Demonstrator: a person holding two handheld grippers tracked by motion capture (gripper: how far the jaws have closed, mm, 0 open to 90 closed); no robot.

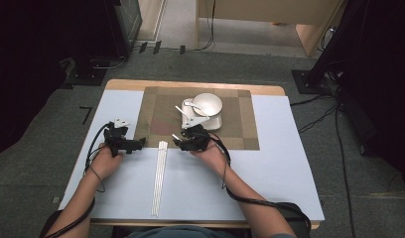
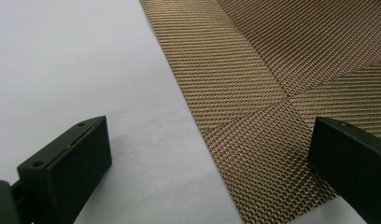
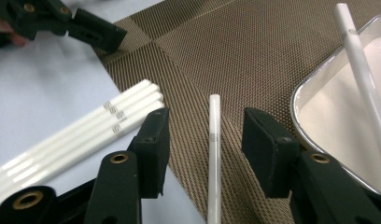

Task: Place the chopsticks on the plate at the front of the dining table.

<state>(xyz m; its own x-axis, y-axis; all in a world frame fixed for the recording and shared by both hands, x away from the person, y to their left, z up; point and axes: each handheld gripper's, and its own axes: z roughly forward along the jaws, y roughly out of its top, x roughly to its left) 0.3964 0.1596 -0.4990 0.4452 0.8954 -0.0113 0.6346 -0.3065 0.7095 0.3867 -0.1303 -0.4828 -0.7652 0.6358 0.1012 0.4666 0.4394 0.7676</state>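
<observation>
My right gripper (image 3: pixel 205 120) (image 1: pixel 179 142) stands open at the near edge of the woven brown placemat (image 3: pixel 254 51) (image 1: pixel 158 116). A single white chopstick (image 3: pixel 214 140) lies on the mat between its jaws, and neither pad presses on it. To their left, a bundle of several white chopsticks (image 3: pixel 86 135) (image 1: pixel 159 176) lies on the white table. My left gripper (image 2: pixel 209 128) (image 1: pixel 140 144) is open with nothing in it, low over the mat's left edge (image 2: pixel 272 70). Another chopstick (image 3: pixel 361 65) rests on a white square dish (image 3: pixel 298 100) (image 1: pixel 214 124).
A white bowl (image 1: pixel 207 103) with a spoon (image 1: pixel 192 105) sits on the dish at the mat's far middle. The white table top (image 1: pixel 275 163) stretches to the right and near side. Cables trail from both grippers along the person's forearms.
</observation>
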